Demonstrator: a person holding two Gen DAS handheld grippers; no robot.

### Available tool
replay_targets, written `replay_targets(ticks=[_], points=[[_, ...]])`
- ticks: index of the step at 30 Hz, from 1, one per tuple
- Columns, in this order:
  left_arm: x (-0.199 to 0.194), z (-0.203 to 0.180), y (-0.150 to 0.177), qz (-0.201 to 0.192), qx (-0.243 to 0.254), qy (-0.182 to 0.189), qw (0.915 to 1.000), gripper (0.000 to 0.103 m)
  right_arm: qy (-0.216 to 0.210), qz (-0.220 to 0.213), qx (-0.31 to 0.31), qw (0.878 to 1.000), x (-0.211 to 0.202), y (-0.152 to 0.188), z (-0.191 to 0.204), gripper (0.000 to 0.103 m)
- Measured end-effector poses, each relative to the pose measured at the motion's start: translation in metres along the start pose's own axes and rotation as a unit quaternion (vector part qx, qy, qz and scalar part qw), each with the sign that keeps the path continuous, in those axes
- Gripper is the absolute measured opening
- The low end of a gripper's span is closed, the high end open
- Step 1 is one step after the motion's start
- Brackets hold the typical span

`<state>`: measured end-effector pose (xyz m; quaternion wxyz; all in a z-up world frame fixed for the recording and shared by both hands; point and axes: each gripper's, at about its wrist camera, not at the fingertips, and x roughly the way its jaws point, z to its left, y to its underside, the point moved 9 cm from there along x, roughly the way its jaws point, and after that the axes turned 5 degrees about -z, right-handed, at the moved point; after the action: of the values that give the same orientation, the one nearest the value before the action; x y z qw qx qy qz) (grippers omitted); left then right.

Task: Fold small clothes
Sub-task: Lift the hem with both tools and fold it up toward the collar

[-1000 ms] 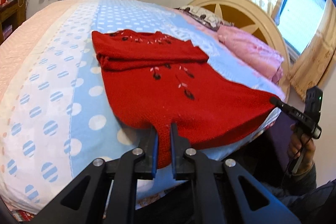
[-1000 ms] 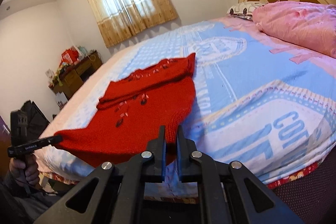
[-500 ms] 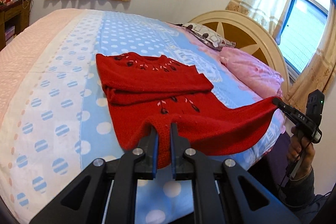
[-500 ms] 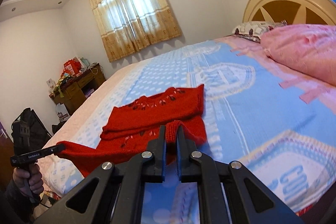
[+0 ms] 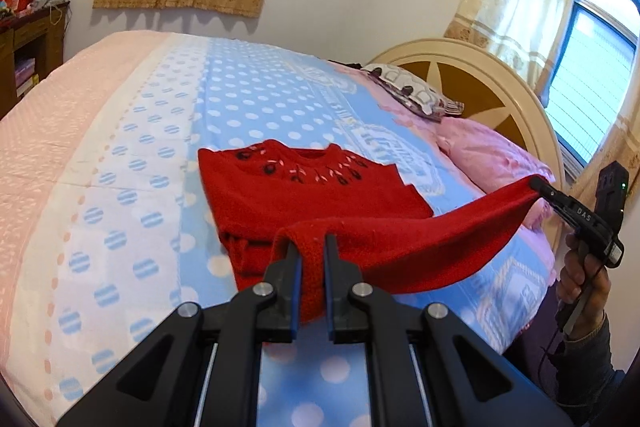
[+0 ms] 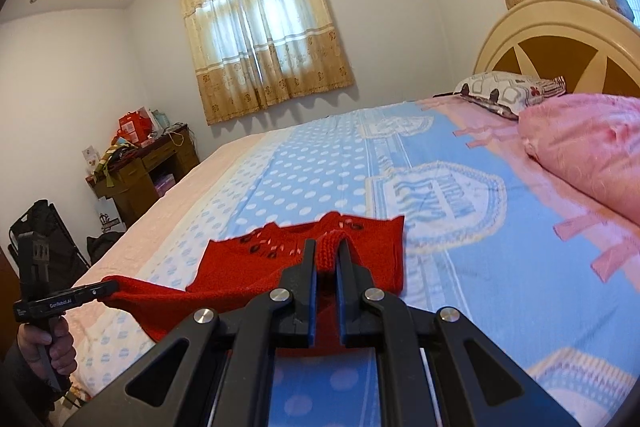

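Soft daylight is filling both fisheye views.

Light is coming through the curtained window (image 6: 260,39) on the far wall and a brighter, slightly blown-out window (image 5: 592,99) at right of the left view. Shadows are falling faint beneath the curtain hems. Straight lines are bowing toward the edges, dark vignetting is closing the corners, and focus is holding sharp throughout.

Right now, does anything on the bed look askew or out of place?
Nothing stands out. The red sweater lies flat on the bedspread, its hem lifted evenly by the left hand-held gripper and right hand-held gripper.
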<state>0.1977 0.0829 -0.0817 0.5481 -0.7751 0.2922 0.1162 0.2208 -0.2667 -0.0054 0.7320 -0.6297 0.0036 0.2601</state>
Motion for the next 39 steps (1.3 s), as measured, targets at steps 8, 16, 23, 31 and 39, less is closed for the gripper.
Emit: replay_targets(ticks=[8,16,23,31,39], points=[[0.028,0.02,-0.028,0.002,-0.022,0.005,0.9997,0.009,0.02,0.009,-0.018,1.0,0.044,-0.022,0.002,0.007],[0.059,0.038,-0.054,0.007,-0.04,0.009,0.9991,0.009,0.046,0.031,-0.02,0.998,0.097,-0.034,-0.009,0.007],[0.1,0.056,-0.065,0.029,-0.049,-0.002,0.9984,0.009,0.066,0.057,-0.023,0.996,0.147,-0.035,-0.022,0.007],[0.155,0.074,-0.066,0.063,-0.052,-0.014,0.9966,0.009,0.096,0.098,-0.014,0.99,0.208,-0.023,-0.047,0.007],[0.193,0.092,-0.063,0.088,-0.064,-0.021,0.9939,0.009,0.121,0.148,-0.009,0.982,0.264,0.003,-0.075,0.007]])
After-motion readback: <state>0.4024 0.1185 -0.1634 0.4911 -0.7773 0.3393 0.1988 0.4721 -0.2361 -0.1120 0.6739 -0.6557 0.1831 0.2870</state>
